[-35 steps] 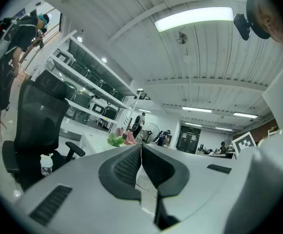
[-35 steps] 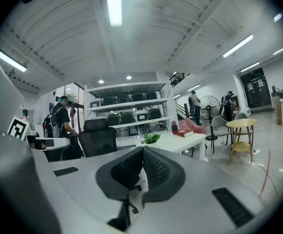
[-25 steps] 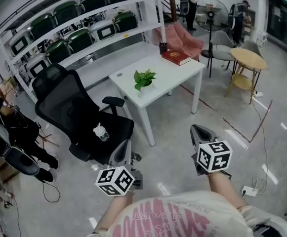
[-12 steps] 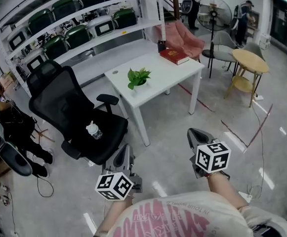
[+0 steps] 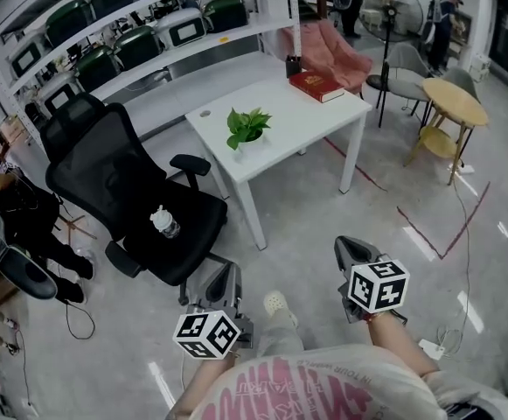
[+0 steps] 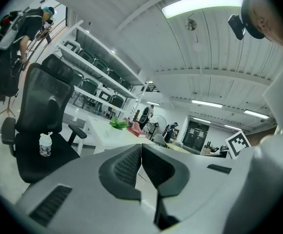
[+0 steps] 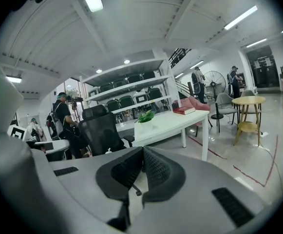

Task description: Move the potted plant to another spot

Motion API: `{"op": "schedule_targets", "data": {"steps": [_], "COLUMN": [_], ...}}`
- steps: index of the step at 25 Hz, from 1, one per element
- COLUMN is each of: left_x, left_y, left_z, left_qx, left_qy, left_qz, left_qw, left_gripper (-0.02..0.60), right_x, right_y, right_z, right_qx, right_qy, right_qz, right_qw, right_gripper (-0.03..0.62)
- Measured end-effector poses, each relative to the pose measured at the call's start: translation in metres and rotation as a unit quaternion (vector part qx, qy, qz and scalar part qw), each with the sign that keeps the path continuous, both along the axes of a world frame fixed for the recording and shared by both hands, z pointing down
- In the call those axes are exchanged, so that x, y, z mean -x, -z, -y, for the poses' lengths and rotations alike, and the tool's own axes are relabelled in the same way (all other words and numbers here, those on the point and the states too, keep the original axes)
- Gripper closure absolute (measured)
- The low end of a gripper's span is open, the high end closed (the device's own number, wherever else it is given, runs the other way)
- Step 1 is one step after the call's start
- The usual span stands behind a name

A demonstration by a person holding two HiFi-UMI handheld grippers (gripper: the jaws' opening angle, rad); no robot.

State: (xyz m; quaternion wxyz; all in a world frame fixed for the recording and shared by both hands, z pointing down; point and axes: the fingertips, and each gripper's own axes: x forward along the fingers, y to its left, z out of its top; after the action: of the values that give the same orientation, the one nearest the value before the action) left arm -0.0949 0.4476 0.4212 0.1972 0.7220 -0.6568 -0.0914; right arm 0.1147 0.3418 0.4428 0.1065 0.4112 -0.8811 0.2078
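Standing on the white desk [image 5: 310, 116], the potted plant [image 5: 247, 128] sits toward its 9 o'clock end, well apart from both tools. The left tool [image 6: 141, 149] and right tool [image 7: 142, 152] are each clenched, with nothing between the jaws. Only the head view shows the person's shoe [image 5: 275, 304] between them; only the gripper views show the pads meeting.

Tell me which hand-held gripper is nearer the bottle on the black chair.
Left. In the head view the left hand-held gripper is just below and right of the bottle, beside the chair; the right hand-held gripper is much farther to its right.
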Motion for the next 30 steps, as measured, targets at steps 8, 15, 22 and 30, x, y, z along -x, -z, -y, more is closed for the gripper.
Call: {"op": "schedule_targets", "data": {"steps": [8, 15, 22, 30], "left_x": [0.033, 0.068, 0.116, 0.16], "left_y": [-0.002, 0.012, 0.032, 0.043], "left_z": [0.076, 0.164, 0.248, 0.324], "left_qx": [-0.013, -0.015, -0.031, -0.046], "left_qy": [0.008, -0.009, -0.012, -0.016], "left_qz": [-0.027, -0.021, -0.019, -0.01], "left_qw": [0.9995, 0.9996, 0.9993, 0.9987], "left_gripper": [0.557, 0.557, 0.557, 0.557], "right_x": [0.027, 0.068, 0.12, 0.165], "right_y": [-0.011, 0.003, 0.024, 0.031], "right_z": [0.074, 0.156, 0.237, 0.308], "right_qx": [0.015, 0.013, 0.0, -0.013], "right_qy": [-0.004, -0.005, 0.002, 0.009], "right_qz": [-0.003, -0.002, 0.0, 0.001], "right_qw": [1.0, 1.0, 1.0, 1.0], "right_gripper": [0.579, 0.579, 0.579, 0.579]}}
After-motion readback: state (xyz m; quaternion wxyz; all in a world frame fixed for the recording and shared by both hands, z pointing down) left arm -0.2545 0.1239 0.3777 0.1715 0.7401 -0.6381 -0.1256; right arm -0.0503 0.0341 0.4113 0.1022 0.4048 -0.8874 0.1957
